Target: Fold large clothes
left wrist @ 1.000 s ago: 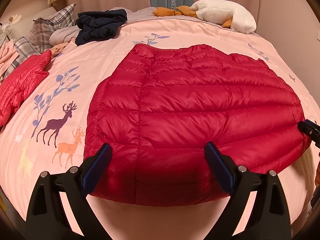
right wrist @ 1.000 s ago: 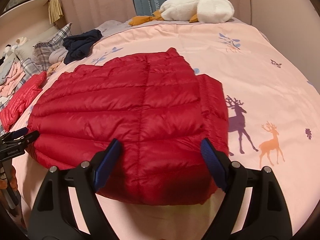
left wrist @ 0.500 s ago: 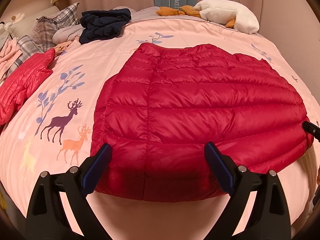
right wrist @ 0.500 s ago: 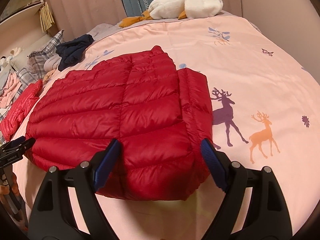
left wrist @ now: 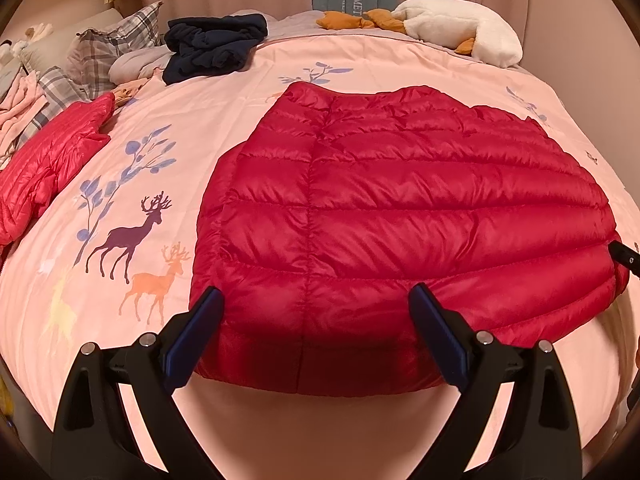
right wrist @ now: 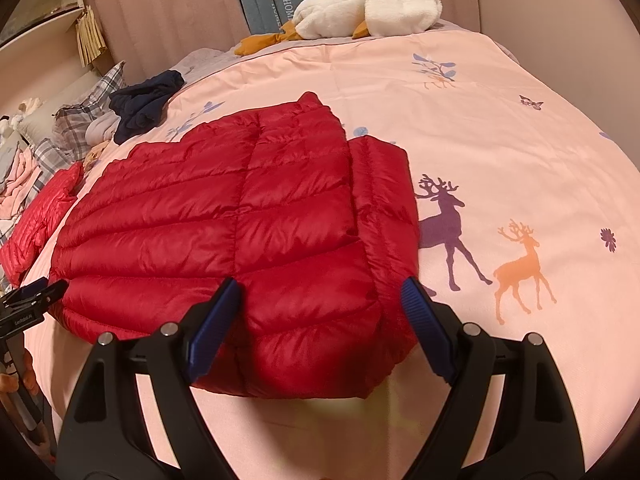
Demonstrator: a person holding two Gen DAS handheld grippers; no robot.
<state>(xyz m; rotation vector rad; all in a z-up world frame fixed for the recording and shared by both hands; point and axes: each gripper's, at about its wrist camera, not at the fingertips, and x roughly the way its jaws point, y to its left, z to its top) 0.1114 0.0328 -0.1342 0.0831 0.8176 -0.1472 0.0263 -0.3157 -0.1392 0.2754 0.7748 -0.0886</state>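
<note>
Pink bedding [left wrist: 224, 80] printed with deer and blue sprigs covers the bed, backed by a beige curtain. On it lies a red quilted down jacket [left wrist: 400, 208], spread flat with its hem toward the near edge; in the right wrist view a strip of the same red fabric shows along its right side. The left gripper [left wrist: 316, 332] hangs over the hem's left part, fingers spread wide and holding nothing. The right gripper [right wrist: 320, 320] hangs over the hem's right corner, likewise spread and empty. Far off lie a white plush goose [right wrist: 368, 8] and a dark navy garment [left wrist: 212, 46]; a second red jacket [left wrist: 48, 160] rests at the left edge.
</note>
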